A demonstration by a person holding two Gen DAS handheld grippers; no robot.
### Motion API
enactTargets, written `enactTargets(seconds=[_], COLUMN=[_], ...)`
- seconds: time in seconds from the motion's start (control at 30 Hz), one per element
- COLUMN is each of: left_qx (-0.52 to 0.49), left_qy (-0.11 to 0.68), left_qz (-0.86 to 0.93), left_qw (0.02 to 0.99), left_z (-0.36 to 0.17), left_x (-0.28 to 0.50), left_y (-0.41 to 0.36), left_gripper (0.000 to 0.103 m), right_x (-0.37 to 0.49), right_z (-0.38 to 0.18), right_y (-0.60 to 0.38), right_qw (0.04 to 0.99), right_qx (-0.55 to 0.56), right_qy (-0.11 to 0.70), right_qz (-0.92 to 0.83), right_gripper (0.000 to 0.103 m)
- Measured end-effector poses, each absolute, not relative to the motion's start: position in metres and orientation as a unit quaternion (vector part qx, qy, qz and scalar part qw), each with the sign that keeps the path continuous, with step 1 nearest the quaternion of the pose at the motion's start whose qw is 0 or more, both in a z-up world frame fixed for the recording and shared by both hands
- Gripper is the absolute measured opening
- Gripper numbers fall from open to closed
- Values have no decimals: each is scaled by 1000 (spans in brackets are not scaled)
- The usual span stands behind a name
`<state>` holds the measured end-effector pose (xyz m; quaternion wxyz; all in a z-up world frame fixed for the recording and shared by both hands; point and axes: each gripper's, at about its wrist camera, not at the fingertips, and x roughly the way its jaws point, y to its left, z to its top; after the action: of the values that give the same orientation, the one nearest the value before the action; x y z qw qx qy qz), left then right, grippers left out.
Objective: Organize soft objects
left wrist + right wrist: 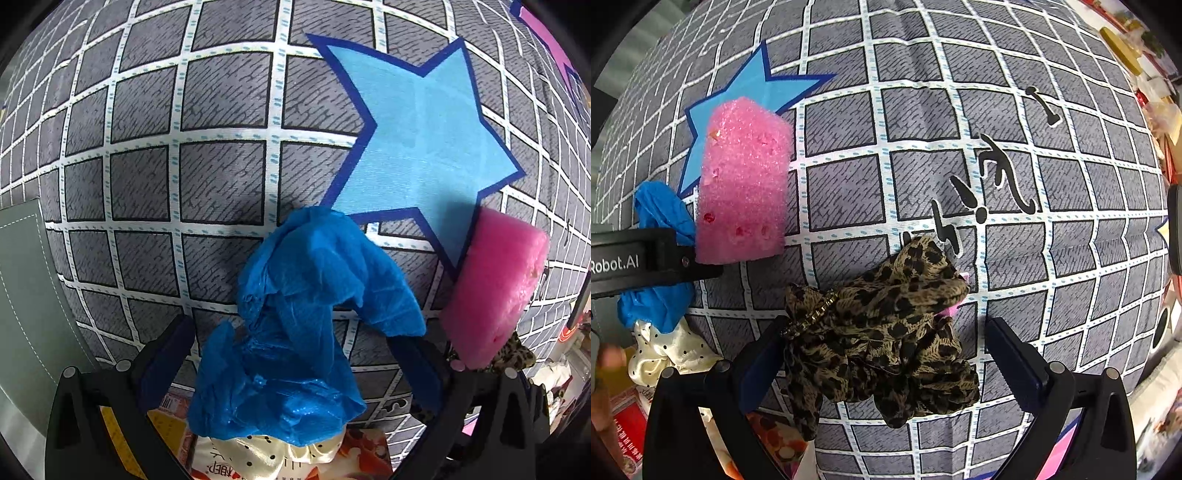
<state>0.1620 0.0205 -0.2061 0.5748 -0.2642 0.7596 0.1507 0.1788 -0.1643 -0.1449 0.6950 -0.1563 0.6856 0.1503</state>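
Observation:
A crumpled blue plastic cover [295,325] lies on the grey checked cloth [177,155] between the fingers of my left gripper [299,354], which is open around it. A pink sponge [495,288] stands to its right on the edge of a light blue star patch [424,140]. In the right wrist view a leopard-print scrunchie [882,332] lies between the fingers of my open right gripper [886,354]. The pink sponge [742,184] and the blue cover [661,214] show at the left, behind the left gripper's body [635,258].
A cream polka-dot scrunchie [665,354] lies at the near left on printed packets [288,461]. A grey-green mat [26,295] lies at the left. Black lettering [1004,173] marks the cloth. Cluttered items [1152,74] sit at the far right edge.

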Motion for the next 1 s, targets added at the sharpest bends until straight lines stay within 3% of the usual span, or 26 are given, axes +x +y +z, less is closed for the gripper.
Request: enactTargets(seconds=[0.1, 0.17, 0.2, 0.27, 0.3, 0.33, 0.43, 1.0], left_qx=[-263, -249, -236, -201, -185, -176, -163, -129], left_qy=[760, 751, 748, 740, 738, 737, 719, 615], left_qz=[151, 147, 142, 126, 116, 104, 94, 36], left_qw=[575, 593, 604, 630, 639, 645, 670, 777], left_z=[-208, -200, -194, -181, -176, -173, -155, -35], left_x=[167, 173, 174, 176, 178, 179, 176, 131], left_y=[21, 17, 12, 2, -3, -8, -15, -22], left_gripper=[101, 93, 82, 47, 26, 26, 26, 26], right_x=[179, 177, 175, 174, 175, 177, 186, 204], right_z=[-144, -141, -138, -130, -128, -127, -124, -60], right_y=[-154, -147, -145, -141, -140, -141, -147, -175], right_qw=[696, 701, 704, 710, 710, 710, 704, 722], right_qx=[-171, -182, -188, -200, -197, -194, -164, -61], right_qy=[679, 669, 661, 647, 646, 647, 661, 655], right_qz=[158, 170, 178, 193, 199, 200, 203, 212], right_gripper=[102, 88, 82, 53, 47, 38, 33, 33])
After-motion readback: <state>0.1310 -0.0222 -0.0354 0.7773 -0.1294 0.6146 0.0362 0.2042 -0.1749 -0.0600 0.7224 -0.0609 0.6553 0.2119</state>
